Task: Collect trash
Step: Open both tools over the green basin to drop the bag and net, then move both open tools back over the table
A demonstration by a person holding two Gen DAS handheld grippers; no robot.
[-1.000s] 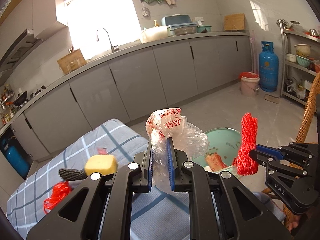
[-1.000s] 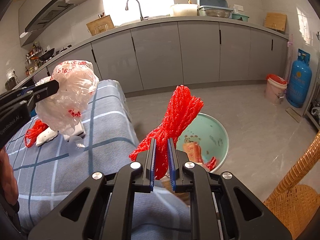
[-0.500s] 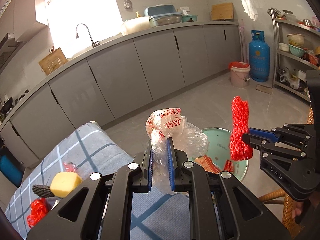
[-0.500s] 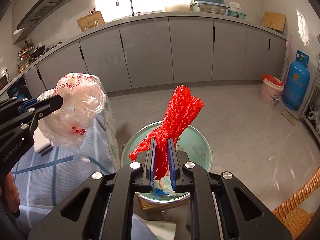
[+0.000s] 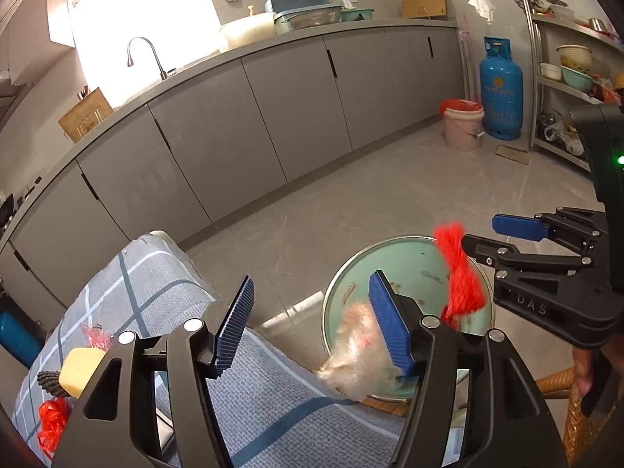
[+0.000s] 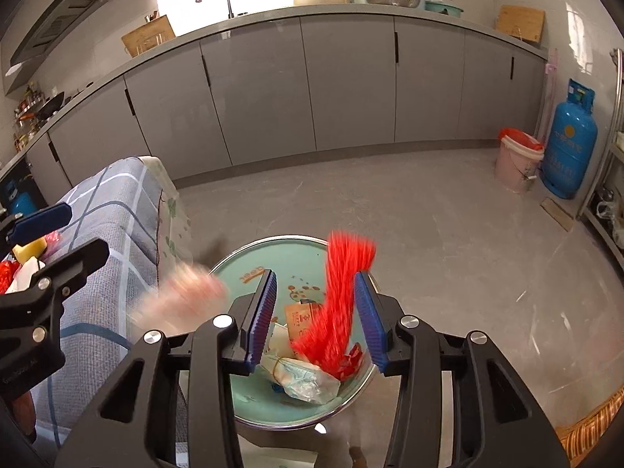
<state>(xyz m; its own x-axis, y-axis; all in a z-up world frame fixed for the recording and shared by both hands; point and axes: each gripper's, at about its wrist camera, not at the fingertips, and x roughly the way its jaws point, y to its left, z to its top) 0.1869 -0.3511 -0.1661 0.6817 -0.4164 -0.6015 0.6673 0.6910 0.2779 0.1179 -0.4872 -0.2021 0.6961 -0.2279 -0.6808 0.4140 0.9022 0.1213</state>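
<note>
"DAS" embossed on right gripper (image 5: 503, 240) body.

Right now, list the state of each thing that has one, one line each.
Left hand-held gripper: open, jaws just opened.
Right hand-held gripper: open, jaws just opened.
Plastic bag: released, blurred, falling by the basin.
Red net: released, blurred, dropping into the basin.
Basin: holds trash.

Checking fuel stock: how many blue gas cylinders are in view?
2: one gas cylinder by the pink bucket; another cylinder under the counter, partly hidden. Others may be hidden.
</note>
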